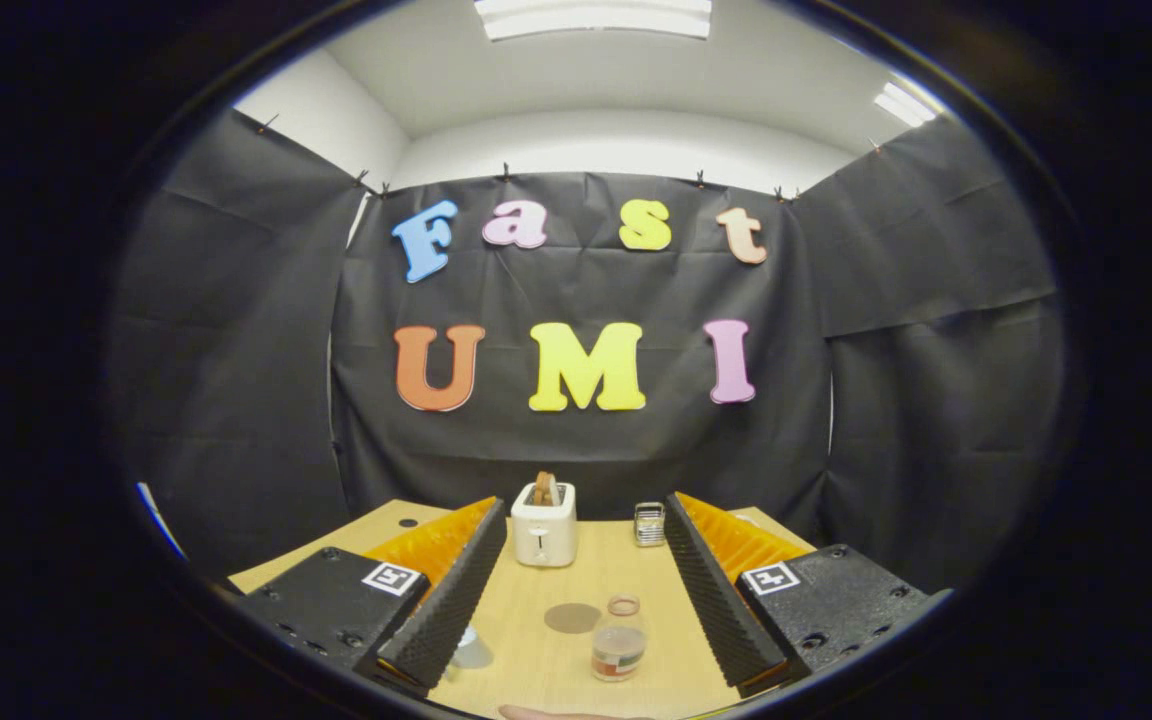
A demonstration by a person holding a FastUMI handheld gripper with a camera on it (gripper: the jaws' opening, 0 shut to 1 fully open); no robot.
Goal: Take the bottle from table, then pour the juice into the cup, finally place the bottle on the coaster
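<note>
Between the spread tool [576,520] fingers, bottle [619,640] stands beside coaster [572,618], untouched

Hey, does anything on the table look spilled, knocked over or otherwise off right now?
Nothing stands out. The bottle stands upright between the open fingers of the tool, beside the round coaster. The cup sits by one finger. The toaster stands upright farther back. No spill shows on the table.
</note>
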